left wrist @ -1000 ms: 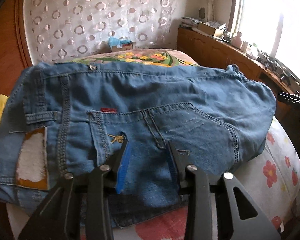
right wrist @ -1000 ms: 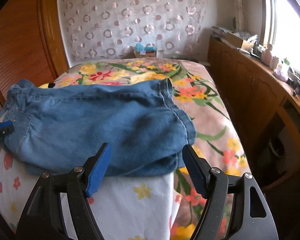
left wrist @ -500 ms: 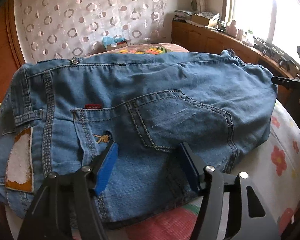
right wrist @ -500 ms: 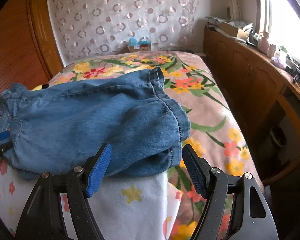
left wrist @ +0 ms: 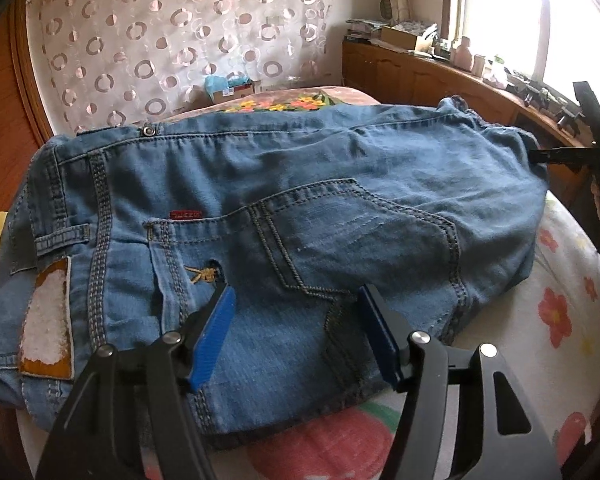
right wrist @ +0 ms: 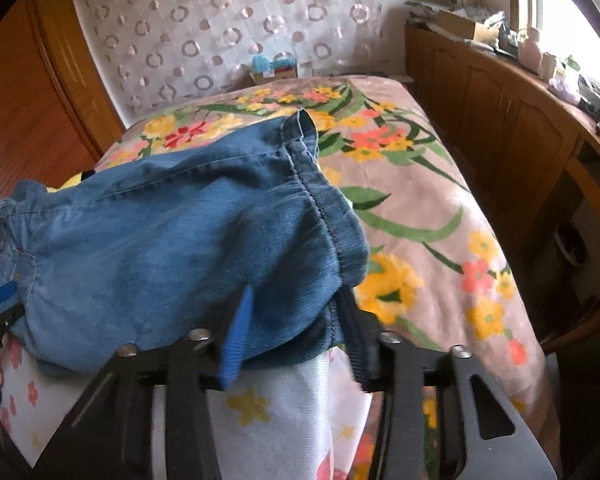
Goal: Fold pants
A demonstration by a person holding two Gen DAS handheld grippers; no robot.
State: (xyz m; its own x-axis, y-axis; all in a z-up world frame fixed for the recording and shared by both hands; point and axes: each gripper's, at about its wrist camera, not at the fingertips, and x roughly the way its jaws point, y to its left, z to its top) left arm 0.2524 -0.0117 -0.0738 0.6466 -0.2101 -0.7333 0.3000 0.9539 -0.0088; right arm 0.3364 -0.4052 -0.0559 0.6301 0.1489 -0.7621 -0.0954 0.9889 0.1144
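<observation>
A small cardboard box (right wrist: 274,72) at the bed's (right wrist: 412,208) far end, toward 12 o'clock, holds something crumpled and light blue. The pants (left wrist: 300,216), soft faded denim with thick double stitching, a red tab and a fuzzy white patch edged in tan, lie folded across the near end of the floral bedspread. The left gripper (left wrist: 296,336) hovers over the back pocket, its jaws spread apart with ribbed blue pads. The right gripper (right wrist: 296,332) jaws are closing on the hemmed leg end at 6 o'clock, cloth bunched between them.
</observation>
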